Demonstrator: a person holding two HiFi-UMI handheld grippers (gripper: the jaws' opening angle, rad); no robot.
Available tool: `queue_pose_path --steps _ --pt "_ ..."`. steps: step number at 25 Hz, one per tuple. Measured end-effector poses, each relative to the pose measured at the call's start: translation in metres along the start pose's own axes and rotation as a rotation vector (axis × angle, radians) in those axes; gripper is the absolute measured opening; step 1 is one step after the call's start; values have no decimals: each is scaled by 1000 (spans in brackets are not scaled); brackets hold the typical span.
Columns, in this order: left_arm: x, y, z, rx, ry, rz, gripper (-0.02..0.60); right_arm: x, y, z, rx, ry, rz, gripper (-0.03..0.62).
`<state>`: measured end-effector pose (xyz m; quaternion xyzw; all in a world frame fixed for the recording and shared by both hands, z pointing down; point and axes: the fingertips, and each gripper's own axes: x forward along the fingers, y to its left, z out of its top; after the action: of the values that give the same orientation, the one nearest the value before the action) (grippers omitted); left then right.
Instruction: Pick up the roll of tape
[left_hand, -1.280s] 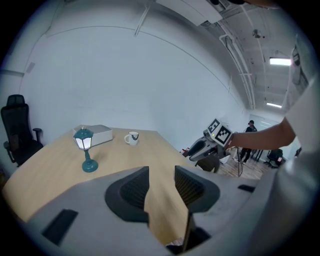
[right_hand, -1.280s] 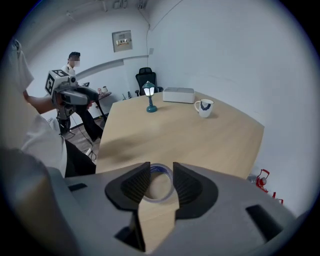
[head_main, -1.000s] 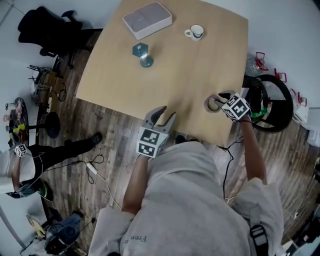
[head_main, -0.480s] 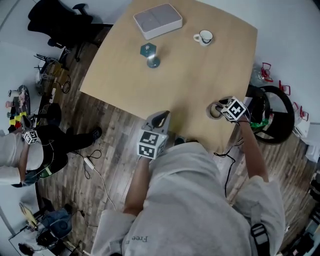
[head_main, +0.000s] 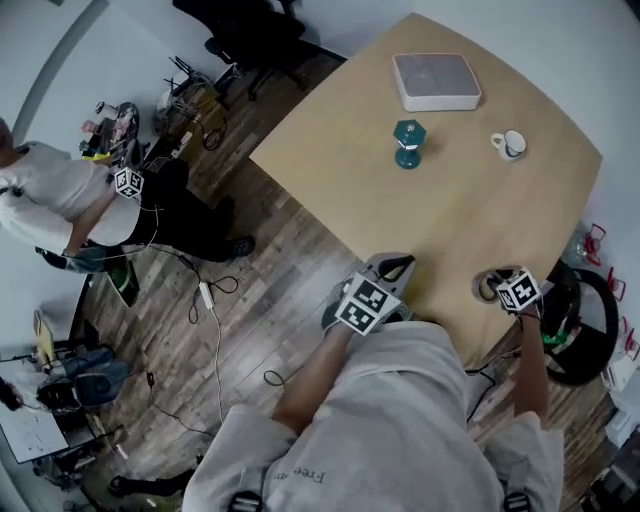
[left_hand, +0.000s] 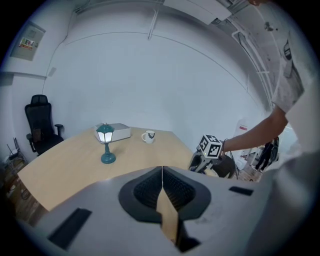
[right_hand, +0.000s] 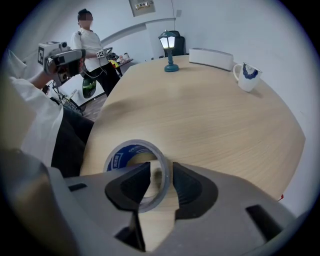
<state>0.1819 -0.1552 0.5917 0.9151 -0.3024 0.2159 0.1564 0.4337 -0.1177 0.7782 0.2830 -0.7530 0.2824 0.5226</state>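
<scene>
The roll of tape (right_hand: 120, 156), clear with a blue core, lies flat near the table's front edge, by the right corner (head_main: 487, 288). My right gripper (right_hand: 161, 181) points steeply down over it. One jaw is inside the ring and the other outside, so the roll's wall stands between them. A gap shows at the inner pad, so the jaws are open. The marker cube hides most of this in the head view (head_main: 503, 288). My left gripper (left_hand: 162, 172) hovers at the table's front edge (head_main: 400, 266), shut with nothing in it.
On the light wood table (head_main: 460, 210) stand a teal lamp (head_main: 408, 143), a white mug (head_main: 510, 144) and a grey-white box (head_main: 436, 80) at the far side. Another person (head_main: 60, 200) stands at the left among floor clutter. A black ring-shaped object (head_main: 582, 322) sits beside the right corner.
My left gripper's jaws have closed. My right gripper has sunk onto the tape roll. The head camera has swung, so the table now sits further right in view.
</scene>
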Motion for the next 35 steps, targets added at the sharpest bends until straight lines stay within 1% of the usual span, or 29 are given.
queue_pose_path --steps 2,4,5,7,8,13,15,20,24,25,28,30,35 --pt "-1 7 -2 -44 -2 30 6 3 2 -1 5 -1 8 141" --pt "-6 16 -2 -87 -13 60 6 5 1 3 11 1 -6 136" --pt "-9 20 0 -92 -18 69 8 6 0 5 9 9 -23 127" --pt "-16 24 2 -79 -11 77 6 6 0 6 -7 31 -51 80" --pt "-18 26 1 -72 -3 77 6 6 0 6 -13 40 -54 71" --pt "-11 28 -8 -72 45 63 6 6 -1 6 -25 63 -46 56" --pt "-10 31 -7 -70 49 63 6 7 0 6 -38 76 -47 55" --pt "-8 39 8 -75 14 57 6 1 -4 14 -44 88 -39 51" --pt "-10 32 16 -150 -28 -8 6 -4 -2 23 -53 76 -36 51" --pt "-9 32 15 -151 -28 -8 6 -3 -1 26 -55 70 -37 51" --pt "-7 36 7 -112 -8 11 6 -3 3 35 -61 59 -38 51" --pt "-5 37 2 -100 3 14 6 -3 5 41 -68 54 -40 51" --pt "-6 37 2 -75 8 18 6 -7 8 60 -90 19 -46 51"
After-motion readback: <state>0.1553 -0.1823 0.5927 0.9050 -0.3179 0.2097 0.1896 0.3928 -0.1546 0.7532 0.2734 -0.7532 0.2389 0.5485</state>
